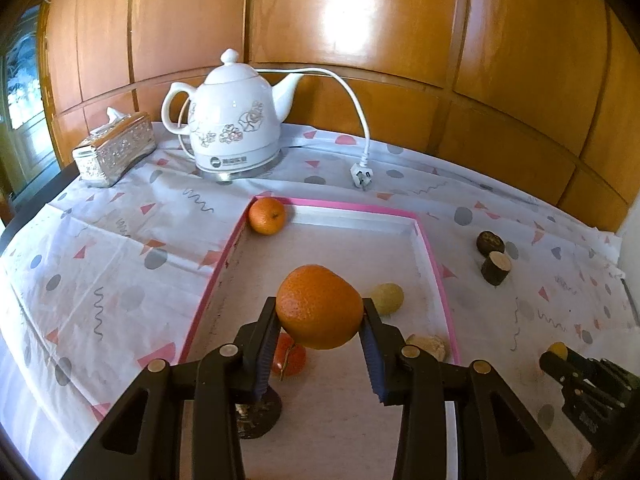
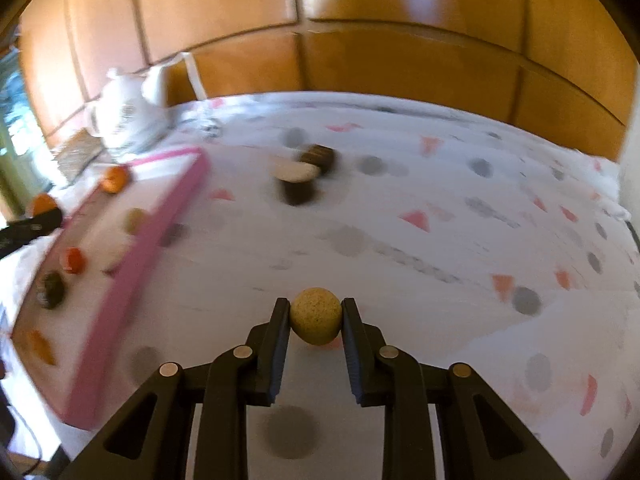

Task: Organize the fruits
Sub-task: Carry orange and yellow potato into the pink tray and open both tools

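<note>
My left gripper (image 1: 320, 312) is shut on a large orange (image 1: 319, 306) and holds it above the pink-rimmed tray (image 1: 436, 264). In the tray lie a small orange (image 1: 267, 215) at the far corner, a yellow-green fruit (image 1: 387, 298), a red-orange fruit (image 1: 291, 359), a pale lump (image 1: 429, 345) and a dark round thing (image 1: 256, 414). My right gripper (image 2: 316, 314) is shut on a small yellow speckled ball fruit (image 2: 316, 315), above the tablecloth right of the tray (image 2: 140, 264). It also shows in the left wrist view (image 1: 554, 354).
A white floral kettle (image 1: 232, 120) with cord and plug (image 1: 362, 176) and a silver tissue box (image 1: 114, 148) stand at the back. Two dark cut pieces (image 1: 494, 256) lie on the patterned cloth right of the tray, blurred in the right wrist view (image 2: 304, 172). Wood panelling stands behind.
</note>
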The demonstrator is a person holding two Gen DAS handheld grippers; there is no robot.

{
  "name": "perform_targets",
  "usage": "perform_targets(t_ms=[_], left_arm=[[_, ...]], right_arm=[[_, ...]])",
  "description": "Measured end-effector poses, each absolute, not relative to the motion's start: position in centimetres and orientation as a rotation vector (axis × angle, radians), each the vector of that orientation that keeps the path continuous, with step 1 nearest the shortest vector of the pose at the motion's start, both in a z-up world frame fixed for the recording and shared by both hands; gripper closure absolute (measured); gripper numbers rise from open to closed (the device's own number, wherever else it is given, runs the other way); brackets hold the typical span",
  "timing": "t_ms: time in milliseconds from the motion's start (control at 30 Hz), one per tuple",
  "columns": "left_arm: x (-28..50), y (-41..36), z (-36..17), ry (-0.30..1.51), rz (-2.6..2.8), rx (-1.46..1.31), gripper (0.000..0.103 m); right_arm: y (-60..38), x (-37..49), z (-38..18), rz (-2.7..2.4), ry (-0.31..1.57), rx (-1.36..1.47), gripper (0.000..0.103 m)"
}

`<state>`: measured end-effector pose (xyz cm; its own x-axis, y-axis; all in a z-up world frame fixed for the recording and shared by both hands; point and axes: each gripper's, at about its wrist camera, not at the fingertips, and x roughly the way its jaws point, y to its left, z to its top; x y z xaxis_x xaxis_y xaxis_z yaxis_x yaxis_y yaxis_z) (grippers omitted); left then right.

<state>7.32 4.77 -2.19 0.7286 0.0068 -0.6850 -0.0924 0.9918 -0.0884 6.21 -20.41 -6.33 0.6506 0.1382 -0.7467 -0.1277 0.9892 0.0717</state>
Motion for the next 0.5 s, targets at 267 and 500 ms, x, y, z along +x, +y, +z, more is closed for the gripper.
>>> perform_targets(t_ms=[267, 500], left_arm=[[6.5, 6.3, -1.4, 0.726, 0.078, -0.153, 0.051], [5.5, 8.3, -1.7, 0.737, 0.112, -0.214, 0.044]], right_arm=[[-14.9, 5.7, -3.8, 0.347, 0.817, 0.007, 0.078], [-10.8, 5.8, -3.6, 0.475, 0.85, 0.03, 0.078]])
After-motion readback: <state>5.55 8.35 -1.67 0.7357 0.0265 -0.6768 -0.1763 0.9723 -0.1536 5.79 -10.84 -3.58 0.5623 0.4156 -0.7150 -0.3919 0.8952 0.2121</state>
